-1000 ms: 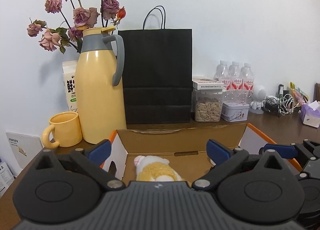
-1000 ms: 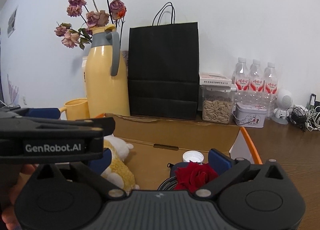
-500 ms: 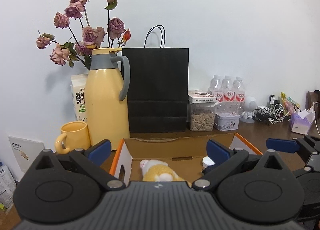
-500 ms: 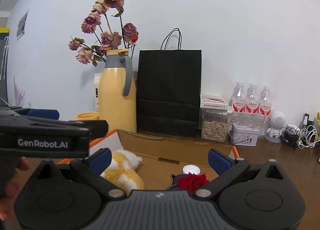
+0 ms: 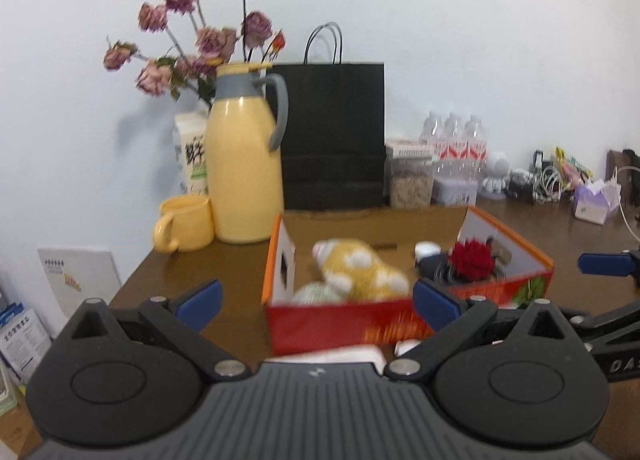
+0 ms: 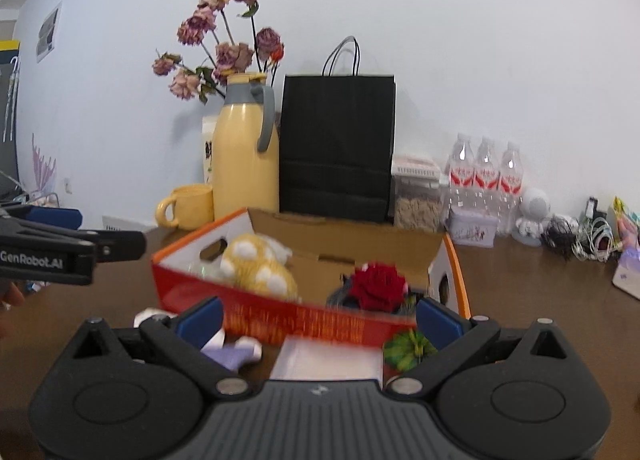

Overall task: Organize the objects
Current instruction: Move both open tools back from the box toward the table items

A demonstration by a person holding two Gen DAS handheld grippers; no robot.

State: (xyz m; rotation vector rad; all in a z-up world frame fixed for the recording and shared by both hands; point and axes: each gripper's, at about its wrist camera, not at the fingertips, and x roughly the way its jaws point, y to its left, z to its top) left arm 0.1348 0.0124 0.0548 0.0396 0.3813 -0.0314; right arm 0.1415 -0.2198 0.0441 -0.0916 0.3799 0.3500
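Cardboard, glossy red outside and plain brown within, makes up the open box (image 5: 340, 320) that sits on our dark wooden table (image 5: 192, 272); orange edging runs along its flaps. Inside it lie a fuzzy yellow plush toy (image 5: 360, 270) with white spots at the left and a red rose (image 6: 378, 280) at the right, over something dark we cannot make out. Behind the box stand a smooth yellow jug (image 5: 244, 164) with a grey handle, a matching mug (image 5: 186, 224), dried pink roses (image 5: 200, 40), a black paper bag (image 6: 336, 148), a clear jar (image 6: 418, 198) and water bottles (image 6: 484, 168). Flat white and lilac things lie blurred just before the box. Our left gripper (image 5: 316, 302) and right gripper (image 6: 318, 320) hover before the box, blue-padded fingers spread wide, gripping nothing.
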